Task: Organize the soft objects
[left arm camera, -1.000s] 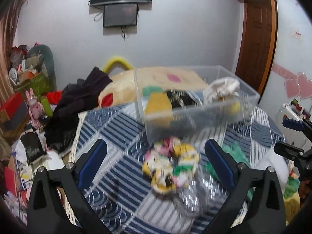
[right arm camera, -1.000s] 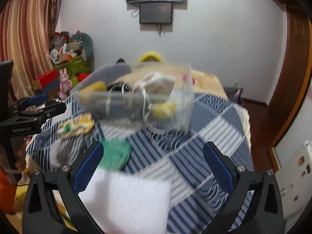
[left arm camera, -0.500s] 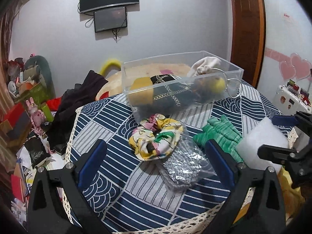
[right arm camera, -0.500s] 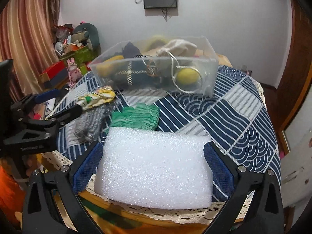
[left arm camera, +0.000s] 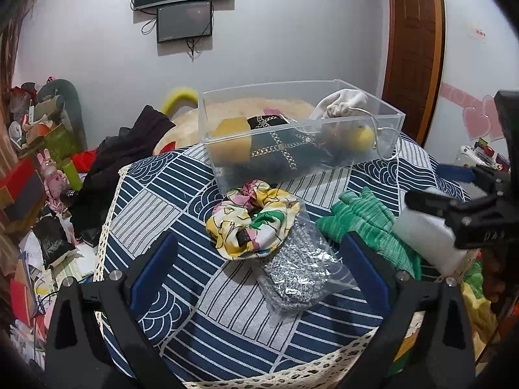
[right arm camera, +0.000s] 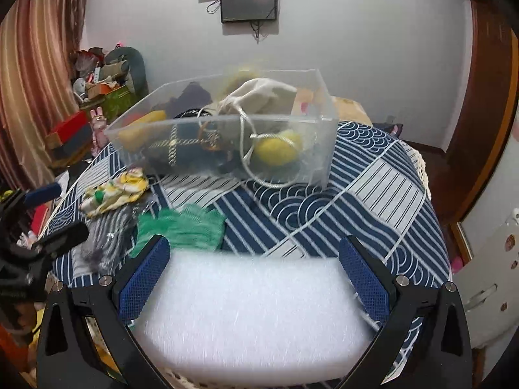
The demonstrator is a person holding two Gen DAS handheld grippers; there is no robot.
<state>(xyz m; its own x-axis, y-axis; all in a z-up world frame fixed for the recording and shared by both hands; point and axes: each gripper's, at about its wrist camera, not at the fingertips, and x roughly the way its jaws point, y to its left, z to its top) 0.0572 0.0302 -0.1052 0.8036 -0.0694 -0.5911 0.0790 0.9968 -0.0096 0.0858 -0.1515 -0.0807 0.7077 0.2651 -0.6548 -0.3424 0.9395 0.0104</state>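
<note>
A clear plastic bin [left arm camera: 301,149] [right arm camera: 227,142] stands on the far side of the blue patterned tablecloth [left arm camera: 181,194], holding a yellow sponge, a dark chained item, a cream pouch and a yellow ball. In front of it lie a floral scrunchie [left arm camera: 256,220] [right arm camera: 113,191], a bagged silver-grey item [left arm camera: 295,272], green knitted gloves [left arm camera: 366,223] [right arm camera: 185,227] and a white foam block [right arm camera: 253,311] [left arm camera: 428,243]. My left gripper [left arm camera: 259,269] is open, its fingers flanking the scrunchie and the bag. My right gripper [right arm camera: 253,275] stands open with the foam block filling the gap between its fingers.
Left of the table is a cluttered floor with boxes [left arm camera: 22,188], a pink rabbit toy [left arm camera: 52,175] and dark clothes [left arm camera: 123,155]. A large plush cushion [left arm camera: 194,123] lies behind the bin. A wooden door [left arm camera: 412,52] is at the back right, screens [left arm camera: 185,3] hang on the wall.
Both grippers pulled back and dropped lower over the near table edge. The right gripper then closed in until the foam block came between its fingers. The left view steadied over the scrunchie.
</note>
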